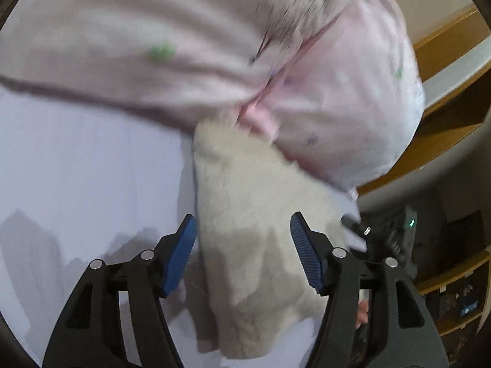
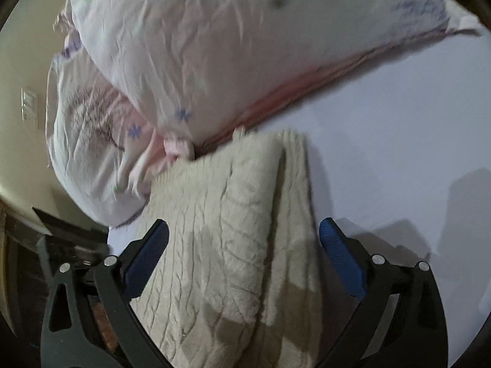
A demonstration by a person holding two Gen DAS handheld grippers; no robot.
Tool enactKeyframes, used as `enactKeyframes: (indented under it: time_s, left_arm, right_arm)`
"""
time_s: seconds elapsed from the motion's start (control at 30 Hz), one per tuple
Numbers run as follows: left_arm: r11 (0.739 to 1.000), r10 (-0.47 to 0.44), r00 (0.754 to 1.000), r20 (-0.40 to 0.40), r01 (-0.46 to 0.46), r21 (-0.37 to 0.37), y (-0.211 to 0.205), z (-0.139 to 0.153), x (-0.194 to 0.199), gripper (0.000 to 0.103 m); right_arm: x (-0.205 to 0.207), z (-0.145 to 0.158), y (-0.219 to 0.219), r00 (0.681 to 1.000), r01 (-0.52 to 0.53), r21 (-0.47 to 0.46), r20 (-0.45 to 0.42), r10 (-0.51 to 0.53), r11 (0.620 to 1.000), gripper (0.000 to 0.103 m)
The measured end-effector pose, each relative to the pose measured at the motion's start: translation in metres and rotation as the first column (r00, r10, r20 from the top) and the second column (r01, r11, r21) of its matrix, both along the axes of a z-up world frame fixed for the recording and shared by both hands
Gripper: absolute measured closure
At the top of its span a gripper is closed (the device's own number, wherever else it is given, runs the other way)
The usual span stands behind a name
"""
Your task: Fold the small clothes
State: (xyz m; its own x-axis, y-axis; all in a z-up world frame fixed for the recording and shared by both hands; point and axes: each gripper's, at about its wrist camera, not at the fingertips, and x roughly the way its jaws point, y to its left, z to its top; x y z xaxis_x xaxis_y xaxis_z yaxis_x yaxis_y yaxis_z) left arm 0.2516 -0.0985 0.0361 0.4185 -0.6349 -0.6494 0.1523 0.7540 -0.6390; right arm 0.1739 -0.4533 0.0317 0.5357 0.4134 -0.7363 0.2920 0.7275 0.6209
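A cream knitted garment (image 1: 254, 233) lies folded on a white sheet (image 1: 92, 168). In the right wrist view the cream garment (image 2: 227, 230) shows its cable pattern and a folded layer along its right side. My left gripper (image 1: 244, 230) is open, its blue pads either side of the garment and above it. My right gripper (image 2: 244, 236) is open too, straddling the garment with nothing held.
A pink-white printed pillow (image 1: 337, 92) lies against the garment's far end; it also shows in the right wrist view (image 2: 214, 46). Wooden shelving (image 1: 448, 92) stands at the right. The white sheet (image 2: 399, 122) extends to the right.
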Motion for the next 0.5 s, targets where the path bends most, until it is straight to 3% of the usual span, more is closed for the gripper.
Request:
enactKeyframes:
  time_s: [0.07,0.17,0.27,0.3,0.33,0.37,0.4,0.5]
  left_arm:
    - [0.999,-0.037,0.999,-0.026,0.037,-0.004,-0.009,-0.01,-0.002,0.039]
    - [0.997,-0.06,0.998,-0.017,0.06,0.052,-0.032,-0.015,-0.001,0.024]
    - [0.994,-0.063,0.998,-0.016,0.064,0.088,-0.042,-0.025,0.001,0.023]
    - [0.995,-0.063,0.998,-0.016,0.064,0.081,-0.043,-0.029,0.002,0.025]
    - [0.996,-0.061,0.998,-0.003,0.062,0.065,-0.04,-0.029,0.001,0.035]
    - [0.996,-0.07,0.998,0.008,0.069,0.049,-0.033,-0.027,0.0,0.051]
    - [0.996,-0.082,0.996,0.015,0.082,0.029,-0.028,-0.025,-0.002,0.058]
    - [0.991,-0.134,0.99,0.04,0.133,0.025,-0.001,-0.01,-0.013,0.065]
  right_arm:
    - [0.002,-0.007,0.003,1.0,-0.015,0.023,-0.015,0.015,1.0,0.004]
    - [0.003,-0.006,0.007,1.0,-0.024,0.023,-0.005,0.024,0.999,0.003]
    - [0.007,-0.005,0.021,0.999,-0.052,-0.001,0.011,0.052,0.999,0.024]
    - [0.009,-0.005,0.029,0.998,-0.061,-0.033,0.014,0.061,0.998,0.042]
    - [0.009,-0.005,0.032,0.998,-0.059,-0.019,0.027,0.059,0.998,0.056]
    - [0.009,-0.005,0.032,0.997,-0.063,0.021,0.047,0.062,0.998,0.062]
    - [0.007,-0.004,0.033,0.995,-0.07,0.061,0.076,0.065,0.996,0.066]
    - [0.006,0.009,0.056,0.969,-0.166,0.177,0.212,0.127,0.97,0.068]
